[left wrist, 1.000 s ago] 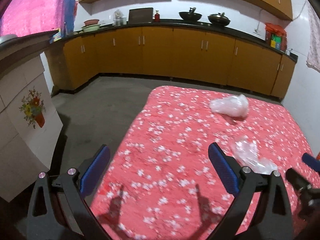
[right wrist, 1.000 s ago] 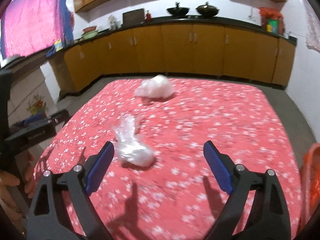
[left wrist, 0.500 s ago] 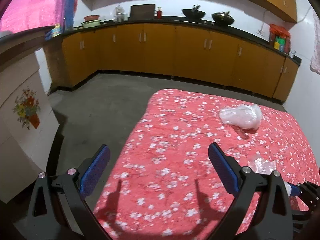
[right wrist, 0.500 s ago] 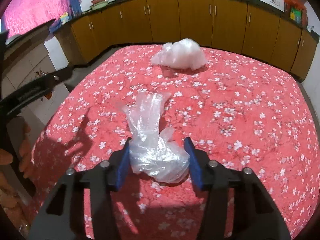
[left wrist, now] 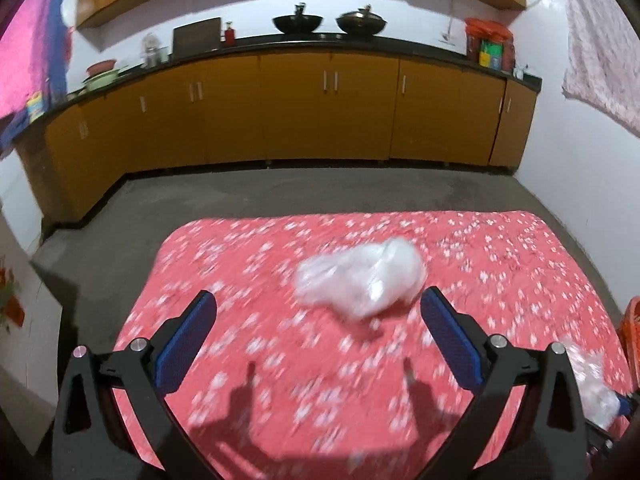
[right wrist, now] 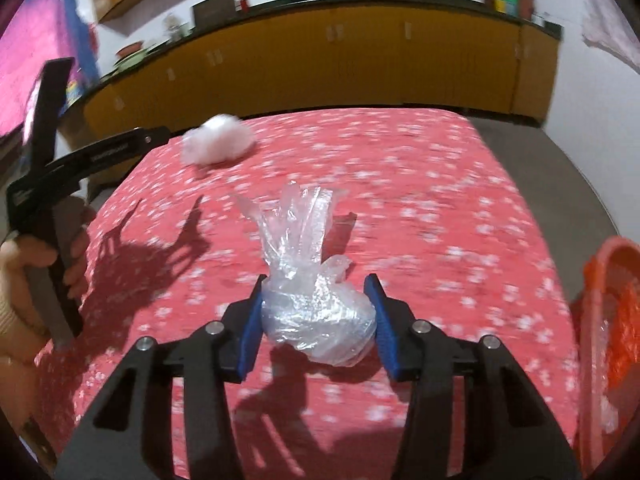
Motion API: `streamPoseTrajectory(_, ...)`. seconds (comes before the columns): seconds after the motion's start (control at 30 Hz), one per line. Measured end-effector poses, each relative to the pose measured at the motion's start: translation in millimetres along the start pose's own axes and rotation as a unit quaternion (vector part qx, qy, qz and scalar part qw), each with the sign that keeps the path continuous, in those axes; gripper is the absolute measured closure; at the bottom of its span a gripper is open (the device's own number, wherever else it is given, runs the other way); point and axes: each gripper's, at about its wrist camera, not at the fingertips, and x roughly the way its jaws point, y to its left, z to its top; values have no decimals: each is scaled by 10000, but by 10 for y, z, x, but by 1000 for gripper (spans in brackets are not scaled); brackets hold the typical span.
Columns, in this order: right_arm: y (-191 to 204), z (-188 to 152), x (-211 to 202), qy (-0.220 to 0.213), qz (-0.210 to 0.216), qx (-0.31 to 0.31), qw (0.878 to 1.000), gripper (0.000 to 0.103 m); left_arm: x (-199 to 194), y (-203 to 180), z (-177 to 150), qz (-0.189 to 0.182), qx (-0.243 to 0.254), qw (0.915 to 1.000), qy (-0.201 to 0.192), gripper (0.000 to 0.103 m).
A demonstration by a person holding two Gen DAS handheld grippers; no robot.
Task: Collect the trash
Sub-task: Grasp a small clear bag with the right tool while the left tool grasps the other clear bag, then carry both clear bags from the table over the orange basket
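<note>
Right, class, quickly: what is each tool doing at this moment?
Left tool: open, holding nothing.
Right tool: closed on the clear plastic bag.

Right gripper [right wrist: 318, 318]: jaws drawn in close, both blue pads [right wrist: 251, 330] pressing the sides of a crumpled clear plastic bag [right wrist: 308, 280], which is pinched between them with its twisted top sticking up past the fingertips. Left gripper [left wrist: 318, 338]: jaws spread wide, blue pads [left wrist: 186, 342] well apart, nothing between them, hovering above the surface and casting finger shadows below. In the right wrist view the left gripper's black frame shows at the left edge, gripped by the person's bare left hand [right wrist: 30, 264], fingers wrapped around the handle.
</note>
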Motion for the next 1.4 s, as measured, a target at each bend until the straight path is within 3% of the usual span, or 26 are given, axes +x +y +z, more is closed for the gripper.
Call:
streamPoseTrajectory(0.2,-276,-20,-34,-5,-74,326,9994,56,434,-200,178,20,-19,9994,345,2)
streamPoseTrajectory(0.33,-359,-55,-16,71,-81,418,9991,56,616,-388,187,116,376,9981,465,2)
streamPoseTrajectory(0.53,-417,-84,-46,82,69,638,9979,56,817,-457,169,-38,541,9951,824,33)
streamPoseTrajectory(0.6,-424,-87,-76,61,85,654,9978,56,841,-429,156,-88,475,9946,922,47)
streamPoseTrajectory(0.67,-430,-92,-115,46,101,687,9976,56,816,-374,153,-114,359,9951,909,54)
streamPoseTrajectory(0.87,-462,-104,-265,-66,52,773,9970,56,526,-334,34,-198,275,9964,780,58)
streamPoseTrajectory(1.0,-520,-131,-486,-237,-71,873,9959,56,132,-406,-58,-358,284,9972,584,58)
streamPoseTrajectory(1.4,-1000,-378,-1433,-907,-699,1619,9801,56,-1132,-1078,-342,-1295,531,9899,220,58)
